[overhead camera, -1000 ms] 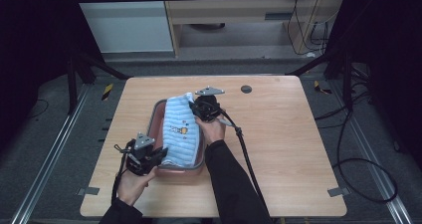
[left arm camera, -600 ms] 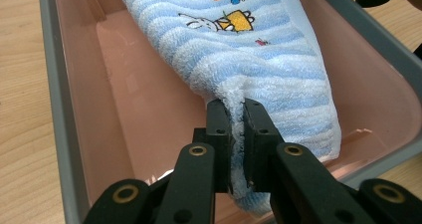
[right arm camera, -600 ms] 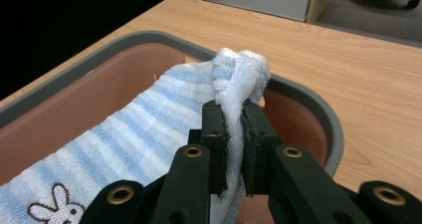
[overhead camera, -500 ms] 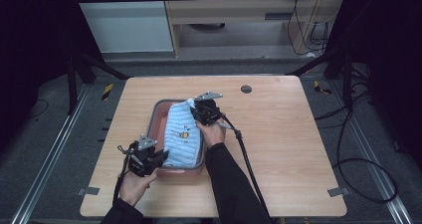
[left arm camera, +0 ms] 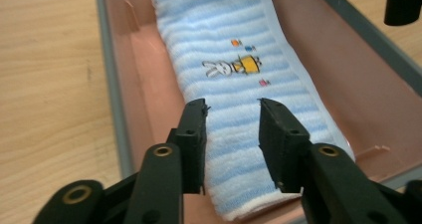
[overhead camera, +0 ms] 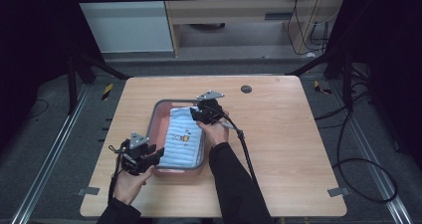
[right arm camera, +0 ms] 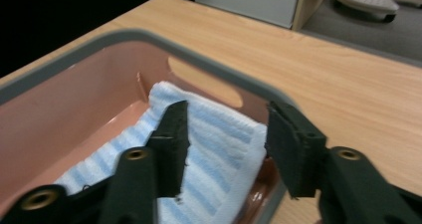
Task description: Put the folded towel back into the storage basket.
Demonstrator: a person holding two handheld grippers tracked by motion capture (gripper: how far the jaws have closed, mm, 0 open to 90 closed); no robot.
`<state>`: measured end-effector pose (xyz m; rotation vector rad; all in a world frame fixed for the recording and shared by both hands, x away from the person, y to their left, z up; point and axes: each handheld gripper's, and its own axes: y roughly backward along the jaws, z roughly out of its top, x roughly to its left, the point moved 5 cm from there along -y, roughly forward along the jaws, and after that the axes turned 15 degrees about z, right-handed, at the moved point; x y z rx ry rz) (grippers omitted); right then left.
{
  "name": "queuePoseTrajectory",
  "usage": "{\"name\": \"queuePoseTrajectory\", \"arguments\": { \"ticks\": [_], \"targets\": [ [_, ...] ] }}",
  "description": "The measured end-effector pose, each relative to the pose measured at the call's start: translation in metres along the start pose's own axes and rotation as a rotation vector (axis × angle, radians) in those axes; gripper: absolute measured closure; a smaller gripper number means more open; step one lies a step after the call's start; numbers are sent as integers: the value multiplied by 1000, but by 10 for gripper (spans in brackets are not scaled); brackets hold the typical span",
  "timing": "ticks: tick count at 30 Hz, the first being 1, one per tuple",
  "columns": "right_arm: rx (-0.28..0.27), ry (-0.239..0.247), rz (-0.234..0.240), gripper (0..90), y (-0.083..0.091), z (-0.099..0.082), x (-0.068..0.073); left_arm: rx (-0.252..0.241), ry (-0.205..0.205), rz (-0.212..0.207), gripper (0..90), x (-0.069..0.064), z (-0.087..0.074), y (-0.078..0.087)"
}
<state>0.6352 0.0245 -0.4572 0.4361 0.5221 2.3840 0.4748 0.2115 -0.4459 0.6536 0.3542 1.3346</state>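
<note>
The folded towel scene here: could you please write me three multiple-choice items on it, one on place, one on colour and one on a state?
1. Where does the towel lie?
A. Inside the pink tub
B. On the bare table beside the tub
C. Draped over the tub's rim

2. Which colours are the towel's stripes?
A. Red and black
B. Light blue and white
C. Green and yellow

3. How does the left gripper stand?
A. Clamped on the tub's rim
B. Jaws apart over the towel's near end
C. Lifting the towel clear of the tub

Answers:
1 A, the left gripper view shows the towel flat on the tub's floor.
2 B, pale blue and white bands run across it.
3 B, its jaws have just been opening, with a gap showing towel between them.
</note>
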Motion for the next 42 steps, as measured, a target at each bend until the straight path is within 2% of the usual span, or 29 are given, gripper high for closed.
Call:
{"name": "queuePoseTrajectory", "arguments": {
  "ticks": [7, 11, 16, 19, 25, 32, 35, 42],
  "targets": [
    [-55, 6, -34, 337, 32, 9, -9, -84, 27, 0, 485, 15, 10, 13],
    [-85, -4, -37, 267, 57, 9, -16, -125, 21, -15, 407, 21, 13, 17],
    [-107, -19, -39, 208, 90, 2, -23, -170, 17, -11, 317, 29, 15, 19],
    [-111, -29, -51, 192, 109, -7, -30, -186, 15, 7, 277, 35, 15, 18],
    [-121, -47, -62, 180, 142, -34, -42, -189, 22, 40, 239, 49, 12, 16],
    [-115, -94, -88, 182, 177, -70, -62, -176, 25, 85, 213, 70, 5, 10],
    [-106, -100, -105, 183, 192, -86, -69, -164, 45, 114, 207, 81, 0, 7],
    [-105, -124, -132, 183, 212, -107, -79, -122, 60, 150, 211, 99, -14, -5]
  ]
}}
